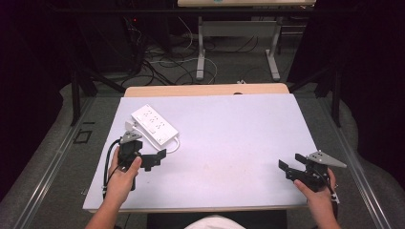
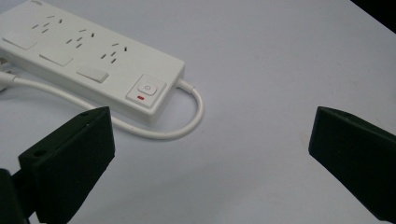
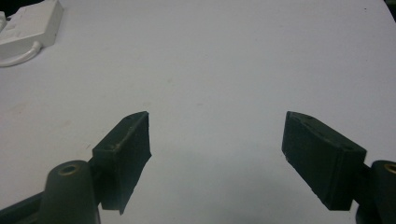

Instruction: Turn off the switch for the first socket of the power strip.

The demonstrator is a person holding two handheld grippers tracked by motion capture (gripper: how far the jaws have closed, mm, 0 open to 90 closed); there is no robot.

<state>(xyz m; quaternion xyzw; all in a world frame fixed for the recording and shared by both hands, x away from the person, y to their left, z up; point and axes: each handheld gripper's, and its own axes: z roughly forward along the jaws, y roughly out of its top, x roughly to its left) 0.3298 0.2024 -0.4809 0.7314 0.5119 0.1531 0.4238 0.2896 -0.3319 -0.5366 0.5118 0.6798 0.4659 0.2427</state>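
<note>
white power strip (image 1: 154, 125), far left of table (image 1: 229, 143); left gripper (image 1: 155, 160) just beside it, jaws spread; right gripper (image 1: 290, 168) well apart, jaws spread.

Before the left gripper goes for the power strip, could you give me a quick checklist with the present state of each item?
1. Left gripper jaws open: ok.
2. Nothing held between its jaws: ok.
3. Power strip lies flat on the table: ok.
4. White cable loops beside the strip's switch end, near the approach path: not ok.
5. Right gripper open and well away from the strip: ok.
6. Switch on or off: cannot tell.
</note>
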